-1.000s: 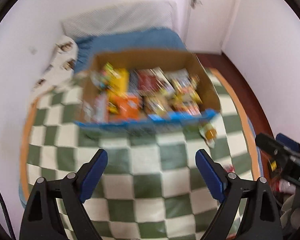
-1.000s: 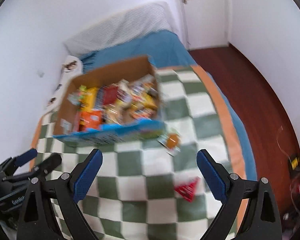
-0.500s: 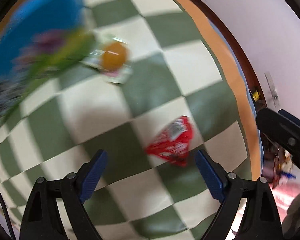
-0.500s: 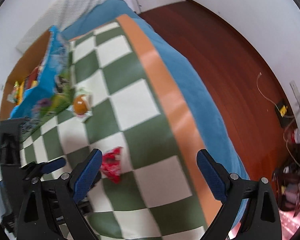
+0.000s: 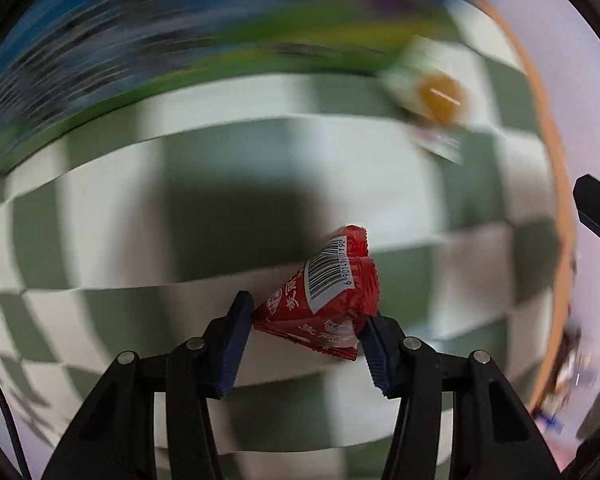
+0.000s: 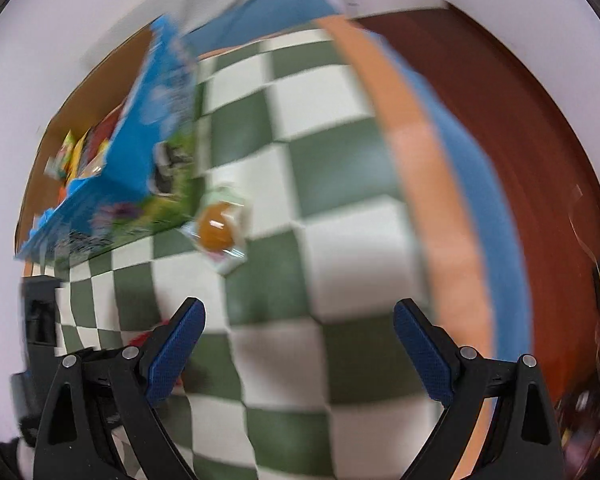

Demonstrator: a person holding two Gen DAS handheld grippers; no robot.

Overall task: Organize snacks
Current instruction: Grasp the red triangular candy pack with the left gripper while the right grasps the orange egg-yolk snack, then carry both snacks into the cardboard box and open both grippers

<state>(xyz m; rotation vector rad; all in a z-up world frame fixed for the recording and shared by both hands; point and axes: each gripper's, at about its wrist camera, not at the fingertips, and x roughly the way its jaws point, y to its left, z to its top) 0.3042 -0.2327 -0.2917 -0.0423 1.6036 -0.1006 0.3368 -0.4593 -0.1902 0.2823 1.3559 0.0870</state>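
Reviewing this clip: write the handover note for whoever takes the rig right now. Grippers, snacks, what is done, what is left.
Left gripper: jaws closing, pads on both sides of the red snack packet, which sits on the checkered blanket.
Right gripper: open, empty, above the blanket.
Orange jelly cup packet: loose on the blanket, beside the cardboard box.
Done: the box already holds many snacks.
Left: probably lift the red packet into the box, then collect the jelly cup packet, likely with the right gripper.
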